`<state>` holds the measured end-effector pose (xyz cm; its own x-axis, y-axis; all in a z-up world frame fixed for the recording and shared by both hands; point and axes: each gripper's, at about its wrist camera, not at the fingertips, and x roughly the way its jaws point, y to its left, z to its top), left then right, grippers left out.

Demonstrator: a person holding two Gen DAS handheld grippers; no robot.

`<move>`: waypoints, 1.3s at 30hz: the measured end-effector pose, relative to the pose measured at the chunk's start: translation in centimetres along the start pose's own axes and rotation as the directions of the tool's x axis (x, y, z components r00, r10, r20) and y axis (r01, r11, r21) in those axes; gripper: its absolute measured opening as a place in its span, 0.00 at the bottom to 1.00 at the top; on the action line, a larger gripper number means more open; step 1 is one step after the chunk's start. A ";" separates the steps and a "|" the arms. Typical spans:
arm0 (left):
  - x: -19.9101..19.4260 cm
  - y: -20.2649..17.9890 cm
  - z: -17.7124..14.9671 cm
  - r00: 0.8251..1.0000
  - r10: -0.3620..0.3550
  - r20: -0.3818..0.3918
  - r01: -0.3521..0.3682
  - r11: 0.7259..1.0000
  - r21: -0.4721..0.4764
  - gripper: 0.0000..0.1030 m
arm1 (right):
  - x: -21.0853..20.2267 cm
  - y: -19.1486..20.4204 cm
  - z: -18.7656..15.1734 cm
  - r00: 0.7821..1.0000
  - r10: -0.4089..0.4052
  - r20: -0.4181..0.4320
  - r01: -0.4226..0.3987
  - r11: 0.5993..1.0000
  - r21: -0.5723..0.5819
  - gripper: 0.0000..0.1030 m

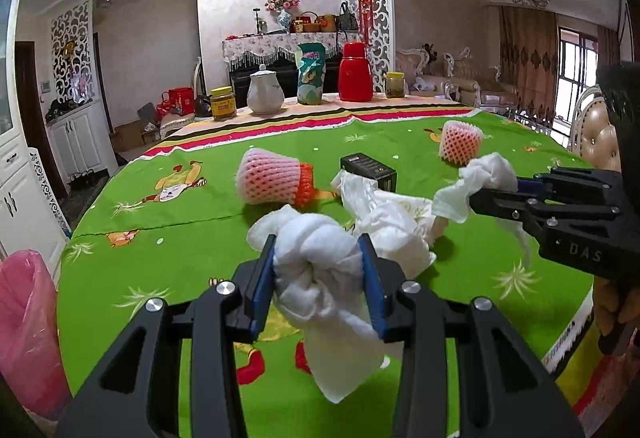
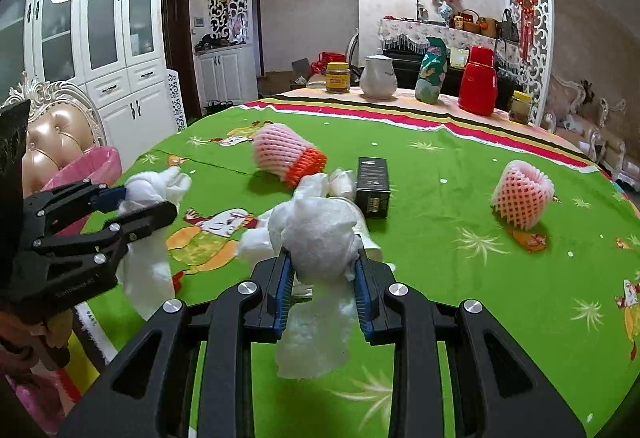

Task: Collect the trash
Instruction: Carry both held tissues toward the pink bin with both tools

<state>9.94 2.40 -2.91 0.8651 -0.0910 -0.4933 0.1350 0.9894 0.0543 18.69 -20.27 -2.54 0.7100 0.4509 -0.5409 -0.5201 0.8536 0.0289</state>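
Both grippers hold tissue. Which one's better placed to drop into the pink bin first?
Left, probably. The pink bin sits at the table's left edge, on the left gripper side, and it already clamps a tissue wad. The right gripper, with its own tissue, is farther from it.

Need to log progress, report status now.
Left gripper shut on a tissue wad; right gripper shut on another tissue wad. More crumpled tissue, two foam nets, black box on table. Pink-lined bin at left, nothing blocking.
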 end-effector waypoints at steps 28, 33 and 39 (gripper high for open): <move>-5.0 12.6 -4.0 0.990 0.141 -0.001 -0.139 0.975 -0.175 0.38 | 5.0 14.5 3.0 0.983 0.179 -0.042 -0.183 0.975 -0.125 0.27; -7.1 16.1 -4.7 0.981 0.196 0.008 -0.190 0.959 -0.210 0.38 | 6.3 17.7 4.2 0.973 0.223 -0.051 -0.228 0.962 -0.149 0.27; -10.7 21.4 -5.1 0.956 0.290 0.039 -0.269 0.924 -0.272 0.38 | 8.0 22.5 6.6 0.953 0.299 -0.048 -0.302 0.932 -0.201 0.27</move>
<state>1.09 25.10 -0.93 0.8851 0.1954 -0.4225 -0.2396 0.9694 -0.0535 15.79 4.26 -0.72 0.4988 0.6723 -0.5470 -0.7946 0.6067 0.0212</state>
